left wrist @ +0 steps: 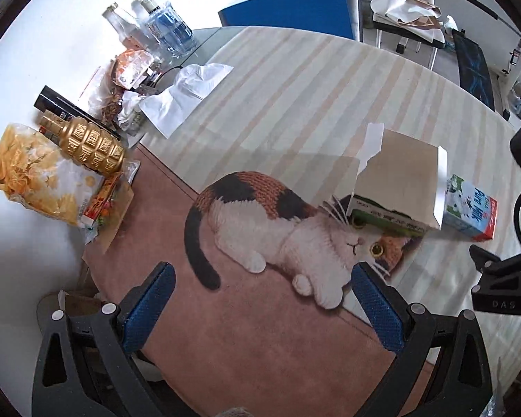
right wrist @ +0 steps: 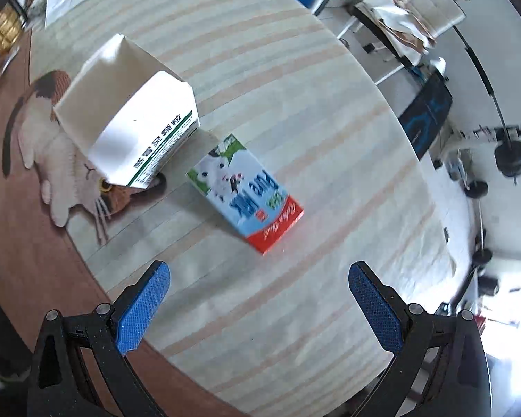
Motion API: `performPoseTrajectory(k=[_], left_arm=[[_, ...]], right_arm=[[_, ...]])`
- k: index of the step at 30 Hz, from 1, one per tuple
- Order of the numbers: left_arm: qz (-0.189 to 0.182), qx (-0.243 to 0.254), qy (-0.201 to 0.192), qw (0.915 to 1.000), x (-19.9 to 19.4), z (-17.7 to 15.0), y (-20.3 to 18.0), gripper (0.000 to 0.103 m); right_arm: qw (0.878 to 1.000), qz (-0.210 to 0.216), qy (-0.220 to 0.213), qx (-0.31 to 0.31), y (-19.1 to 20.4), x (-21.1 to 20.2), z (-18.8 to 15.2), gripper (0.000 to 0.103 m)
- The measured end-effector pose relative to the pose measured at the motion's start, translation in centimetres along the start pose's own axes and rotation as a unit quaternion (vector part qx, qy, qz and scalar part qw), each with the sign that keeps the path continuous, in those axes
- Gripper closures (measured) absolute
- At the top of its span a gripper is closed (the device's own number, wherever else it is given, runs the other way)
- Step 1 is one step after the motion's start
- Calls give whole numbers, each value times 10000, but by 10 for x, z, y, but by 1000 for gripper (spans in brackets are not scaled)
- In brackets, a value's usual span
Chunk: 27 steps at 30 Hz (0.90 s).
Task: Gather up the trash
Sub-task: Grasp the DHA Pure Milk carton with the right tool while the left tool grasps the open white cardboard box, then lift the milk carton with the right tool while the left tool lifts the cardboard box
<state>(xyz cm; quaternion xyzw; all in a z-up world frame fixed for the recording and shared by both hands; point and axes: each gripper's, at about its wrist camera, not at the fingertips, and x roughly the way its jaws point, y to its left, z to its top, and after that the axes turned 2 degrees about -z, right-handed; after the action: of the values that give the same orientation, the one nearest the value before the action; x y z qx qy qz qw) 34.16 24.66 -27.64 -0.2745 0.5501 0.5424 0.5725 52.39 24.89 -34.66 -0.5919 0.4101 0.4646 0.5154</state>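
Note:
A blue and red milk carton (right wrist: pixel 246 194) lies flat on the striped tablecloth (right wrist: pixel 295 69), a little ahead of my right gripper (right wrist: pixel 258 281), which is open and empty. An opened white and green cardboard box (right wrist: pixel 128 121) lies just left of the carton, over the printed cat's head. In the left wrist view the box (left wrist: pixel 396 187) and carton (left wrist: pixel 470 208) sit at the right, and my left gripper (left wrist: pixel 260 278) is open and empty above the printed cat (left wrist: pixel 278 229). The right gripper's body (left wrist: pixel 503 285) shows at the right edge.
Along the table's left edge stand a gold bottle (left wrist: pixel 90 146), a bag of chips (left wrist: pixel 41 173), crumpled white paper (left wrist: pixel 184 93), food wrappers (left wrist: pixel 132 69) and clear bottles (left wrist: pixel 166 27). A blue chair (left wrist: pixel 291 10) stands beyond the table. Gym gear (right wrist: pixel 510 160) lies on the floor at right.

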Motion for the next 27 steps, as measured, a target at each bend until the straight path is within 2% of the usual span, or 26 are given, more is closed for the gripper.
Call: performPoseTrajectory(k=[2, 4, 6, 7, 8, 11, 14, 16, 18, 20, 25, 27], left_arm=[[-61, -74, 104, 9999, 8, 11, -2, 0], [-219, -128, 202, 9995, 15, 22, -5, 0], [-696, -250, 262, 9969, 18, 33, -5, 0], [-935, -296, 298, 9947, 18, 38, -5, 0], [-1104, -303, 309, 9929, 17, 43, -8, 0], [-1692, -110, 295, 9851, 9, 59, -24, 0], [-2091, 264, 398, 9767, 6, 74, -44, 0], [-2162, 635, 647, 9721, 13, 80, -64, 0], [-2062, 983, 819, 9701, 22, 82, -83, 0], [-1932, 1211, 924, 9692, 34, 82, -94, 0], [-1648, 1430, 1209, 9684, 62, 84, -113, 0], [-1597, 1459, 1330, 9672, 72, 83, -120, 0]], right_arm=[[9994, -1, 56, -336, 4, 17, 12, 0], [9985, 183, 125, -510, 3, 34, 21, 2], [9966, 645, 169, -478, 1, 50, 27, 11], [9957, 835, 194, -357, -4, 56, 28, 20], [9948, 977, 201, -206, -10, 61, 28, 32], [9841, 1550, 278, 823, -49, 72, 24, 33], [9665, 1633, 433, 1932, -92, 81, 12, 33], [9511, 1526, 473, 2643, -124, 87, -1, 33], [9320, 1791, 457, 3117, -146, 94, -11, 30], [9235, 2004, 569, 3221, -155, 102, -16, 17], [9360, 1883, 574, 2918, -153, 109, -12, 16], [9391, 1824, 589, 2852, -152, 111, -7, 13]])
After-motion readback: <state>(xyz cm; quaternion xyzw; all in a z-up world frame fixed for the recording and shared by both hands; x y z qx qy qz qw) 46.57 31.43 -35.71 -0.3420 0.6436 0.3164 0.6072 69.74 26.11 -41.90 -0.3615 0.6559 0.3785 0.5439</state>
